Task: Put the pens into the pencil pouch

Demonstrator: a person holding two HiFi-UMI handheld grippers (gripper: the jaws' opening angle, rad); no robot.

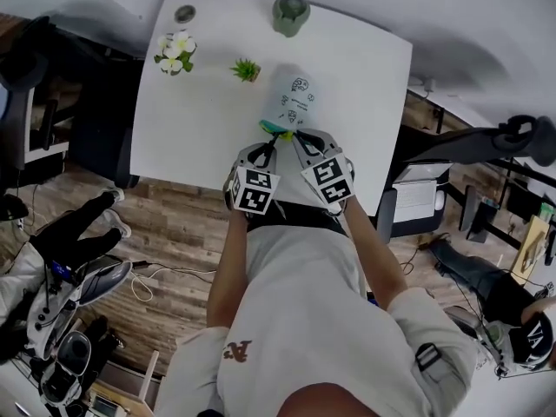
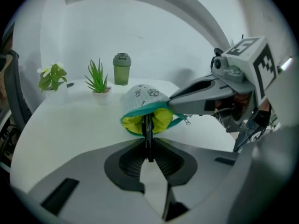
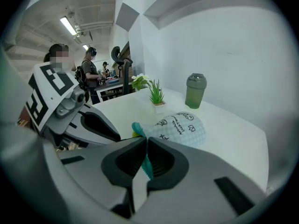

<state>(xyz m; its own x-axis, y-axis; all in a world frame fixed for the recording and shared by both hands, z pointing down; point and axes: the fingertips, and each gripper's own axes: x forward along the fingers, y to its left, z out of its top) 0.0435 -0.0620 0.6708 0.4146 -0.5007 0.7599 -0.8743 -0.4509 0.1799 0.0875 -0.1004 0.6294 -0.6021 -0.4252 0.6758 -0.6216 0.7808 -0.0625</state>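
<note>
White table (image 1: pixel 200 137), pouch (image 1: pixel 294 101) near front edge

On the table (image 1: pixel 208 120) the pencil pouch (image 1: pixel 294 101) lies near the front edge, its mouth meeting the pen (image 2: pixel 148 134) in the left gripper (image 1: pixel 274 137) and its rim pinched by the right gripper (image 1: pixel 294 135), with a potted plant (image 1: pixel 247 70) to its left, flowers (image 1: pixel 175 52) farther left and a tumbler (image 1: pixel 290 14) behind.

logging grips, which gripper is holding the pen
The left gripper: shut on the black pen at the mouth of the pouch; the right gripper pinches its teal edge.
</note>
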